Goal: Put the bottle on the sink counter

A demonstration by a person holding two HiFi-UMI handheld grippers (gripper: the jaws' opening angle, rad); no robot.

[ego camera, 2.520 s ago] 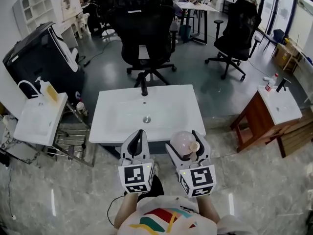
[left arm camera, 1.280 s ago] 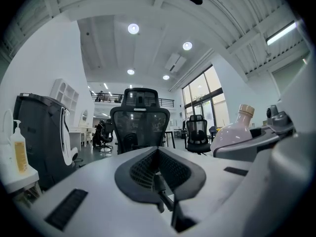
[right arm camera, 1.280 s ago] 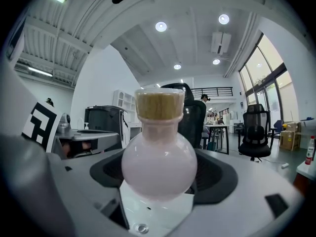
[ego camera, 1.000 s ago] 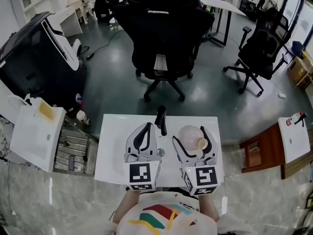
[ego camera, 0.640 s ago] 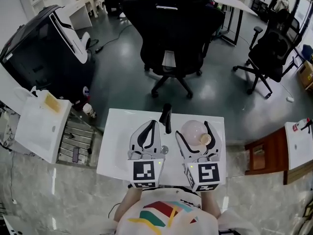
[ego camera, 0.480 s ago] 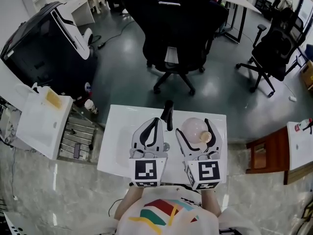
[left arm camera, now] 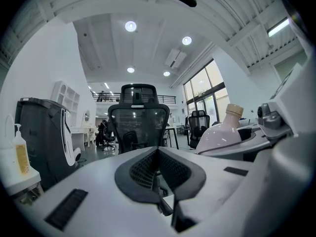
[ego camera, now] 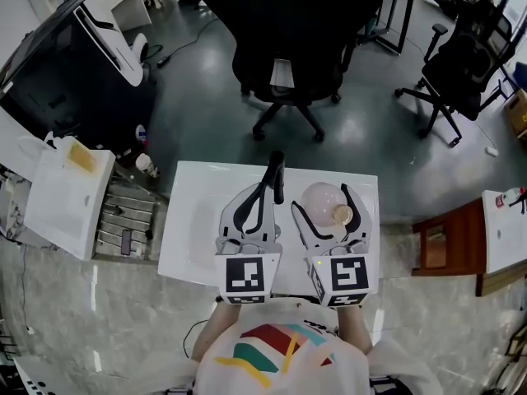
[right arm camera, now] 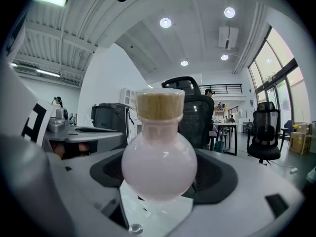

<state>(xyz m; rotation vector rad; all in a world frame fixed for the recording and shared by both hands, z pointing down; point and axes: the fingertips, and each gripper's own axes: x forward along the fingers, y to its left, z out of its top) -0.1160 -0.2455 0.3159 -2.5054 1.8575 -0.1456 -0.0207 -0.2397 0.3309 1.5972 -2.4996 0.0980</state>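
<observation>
A round, pale pink bottle [right arm camera: 159, 167] with a cork stopper [right arm camera: 159, 105] sits clamped between the two jaws of the right hand-held gripper [ego camera: 321, 199], which press on either side of its bulb. The bottle is over the right part of a white desk [ego camera: 193, 220] with a sink basin, just right of the black faucet [ego camera: 276, 171] at the desk's far edge. No view shows whether its base touches the white surface below.

Just to the left, the left hand-held gripper [ego camera: 264, 191] is held over the middle of the desk. Its jaws are pressed together with nothing between them, and their tips are near the faucet.

The person holding both tools stands at the near edge of the desk, in a white shirt [ego camera: 276, 360] with coloured stripes. Beyond the desk a black office chair [ego camera: 288, 31] stands on the dark floor, with a second chair [ego camera: 461, 56] at far right. A smaller white sink [ego camera: 62, 192] is well off to the left, and a wooden cabinet [ego camera: 440, 249] is to the right.
</observation>
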